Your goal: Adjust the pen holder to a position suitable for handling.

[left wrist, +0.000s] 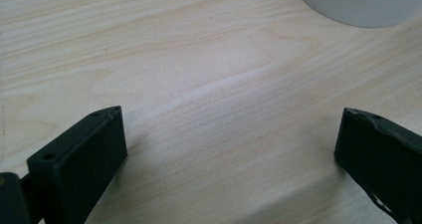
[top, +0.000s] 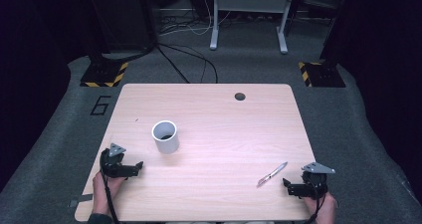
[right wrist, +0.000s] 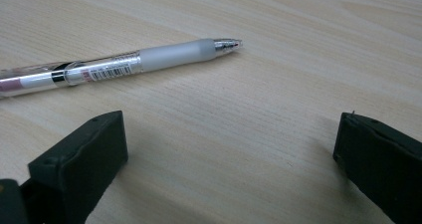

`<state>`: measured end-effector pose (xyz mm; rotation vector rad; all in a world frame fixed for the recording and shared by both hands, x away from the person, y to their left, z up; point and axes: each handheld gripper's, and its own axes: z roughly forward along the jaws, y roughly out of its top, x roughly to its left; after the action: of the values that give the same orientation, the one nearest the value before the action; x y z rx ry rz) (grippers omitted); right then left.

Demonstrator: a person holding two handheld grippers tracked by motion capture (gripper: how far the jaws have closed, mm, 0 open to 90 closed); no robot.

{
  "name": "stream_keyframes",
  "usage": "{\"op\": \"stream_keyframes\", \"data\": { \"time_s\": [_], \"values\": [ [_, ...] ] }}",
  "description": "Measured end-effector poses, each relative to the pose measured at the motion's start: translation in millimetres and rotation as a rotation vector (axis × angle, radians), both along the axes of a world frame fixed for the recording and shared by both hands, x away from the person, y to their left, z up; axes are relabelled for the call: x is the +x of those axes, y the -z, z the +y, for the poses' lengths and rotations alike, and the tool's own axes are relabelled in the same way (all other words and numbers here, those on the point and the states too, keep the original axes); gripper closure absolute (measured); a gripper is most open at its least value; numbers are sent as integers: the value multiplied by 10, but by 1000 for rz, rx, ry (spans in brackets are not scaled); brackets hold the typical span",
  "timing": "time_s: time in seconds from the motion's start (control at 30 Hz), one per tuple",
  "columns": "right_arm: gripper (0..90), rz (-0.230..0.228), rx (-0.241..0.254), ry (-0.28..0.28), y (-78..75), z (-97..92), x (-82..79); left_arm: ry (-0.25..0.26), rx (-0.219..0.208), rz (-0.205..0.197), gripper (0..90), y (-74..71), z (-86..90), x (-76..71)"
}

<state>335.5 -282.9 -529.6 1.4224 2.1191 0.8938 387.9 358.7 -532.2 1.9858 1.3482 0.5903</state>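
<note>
A pale wooden surface carries two items, both within easy reach of a seated person. A white cylindrical cup stands upright and open-mouthed at about ten o'clock from the surface's centre, likely set there as a receptacle. A clear-barrelled pen lies flat at roughly four o'clock, its metal tip pointing away from the cup. The left tongs rest low at eight o'clock, jaws spread wide and gripping nothing, the cup's base just ahead in their own view. The right tongs sit at five o'clock just short of the pen, jaws equally wide and empty, seemingly lined up for a pickup.
</note>
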Motion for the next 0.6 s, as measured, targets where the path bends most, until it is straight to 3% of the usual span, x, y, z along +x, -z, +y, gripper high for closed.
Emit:
{"op": "stream_keyframes", "data": {
  "time_s": [0.07,0.23,0.5,0.6],
  "values": [
    [0,0,0,0,0,0,-1,-26,1,2,0,-2,-11,-8],
    [0,-1,-1,-2,0,1,1,-34,-12,21,2,-23,15,-26],
    [0,-1,-1,-5,-1,3,2,-1,-108,-47,0,-218,21,-105],
    [0,-1,-1,-4,-1,4,2,28,-102,-41,0,-282,-54,-81]
  ]
}}
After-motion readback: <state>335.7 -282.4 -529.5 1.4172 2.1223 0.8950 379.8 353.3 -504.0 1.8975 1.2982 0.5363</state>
